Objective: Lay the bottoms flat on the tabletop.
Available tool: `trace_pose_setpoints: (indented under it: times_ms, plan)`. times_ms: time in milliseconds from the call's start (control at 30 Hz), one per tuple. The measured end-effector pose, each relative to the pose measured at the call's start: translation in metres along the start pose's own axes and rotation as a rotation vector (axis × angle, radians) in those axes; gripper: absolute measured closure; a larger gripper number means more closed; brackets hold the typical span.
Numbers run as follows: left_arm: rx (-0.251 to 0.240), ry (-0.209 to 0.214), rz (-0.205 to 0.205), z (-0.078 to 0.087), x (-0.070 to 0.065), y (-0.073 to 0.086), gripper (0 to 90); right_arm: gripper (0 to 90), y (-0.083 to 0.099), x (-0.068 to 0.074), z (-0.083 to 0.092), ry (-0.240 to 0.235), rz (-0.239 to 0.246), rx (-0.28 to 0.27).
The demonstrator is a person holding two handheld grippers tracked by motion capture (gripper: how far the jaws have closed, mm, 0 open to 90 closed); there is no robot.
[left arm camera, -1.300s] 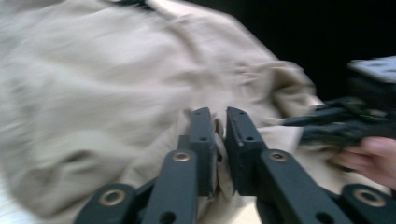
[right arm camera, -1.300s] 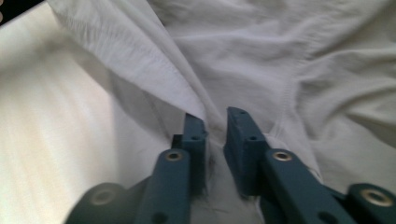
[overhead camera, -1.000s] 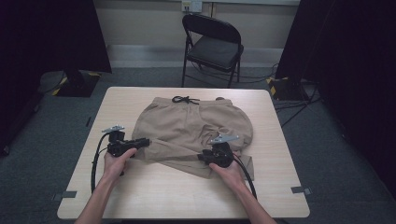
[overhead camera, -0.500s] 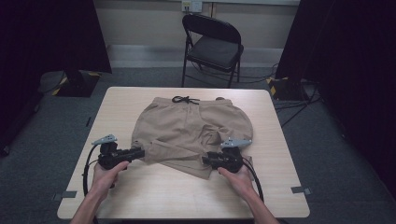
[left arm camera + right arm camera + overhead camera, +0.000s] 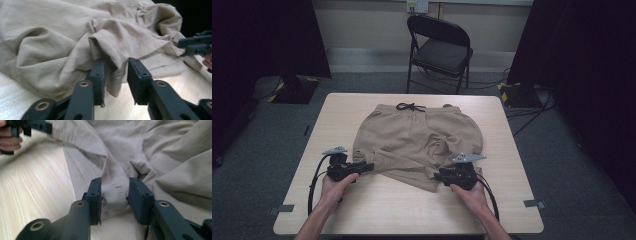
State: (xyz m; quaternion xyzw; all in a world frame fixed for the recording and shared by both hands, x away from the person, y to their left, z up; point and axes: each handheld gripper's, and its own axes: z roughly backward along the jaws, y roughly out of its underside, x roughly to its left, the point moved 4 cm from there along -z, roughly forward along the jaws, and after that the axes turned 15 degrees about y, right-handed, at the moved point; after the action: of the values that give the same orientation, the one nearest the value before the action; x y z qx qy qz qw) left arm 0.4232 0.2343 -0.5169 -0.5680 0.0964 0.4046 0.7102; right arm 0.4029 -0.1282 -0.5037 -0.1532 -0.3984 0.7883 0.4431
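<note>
Left tool has its black jaws parted around a hanging fold of hem on the pair of beige cotton shorts; the jaws have just been closing, the cloth sits between them, and the pads do not visibly press it. In the high view this left tool lies low at the near left corner of the shorts, held in the person's left hand. Right tool stands with its jaws apart on either side of a bunched lump of the same fabric, a gap showing at each pad. From above, the right tool sits at the near right leg edge, in the right hand. Those shorts lie spread on the middle of the light wooden table, black drawstring at the far edge. Beyond the table stands a black folding chair.
</note>
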Motion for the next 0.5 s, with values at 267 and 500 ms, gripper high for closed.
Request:
trace_pose_setpoints:
  times_ms: [267, 500]
  plan:
    - [0.004, 0.026, -0.028, 0.009, -0.004, 0.001, 87.3, 65.0, 0.012, 0.005, -0.012, 0.017, 0.048, 0.049]
    - [-0.025, 0.043, -0.061, 0.026, -0.017, -0.003, 87.2, 85.1, 0.000, 0.012, 0.004, -0.023, 0.055, -0.018]
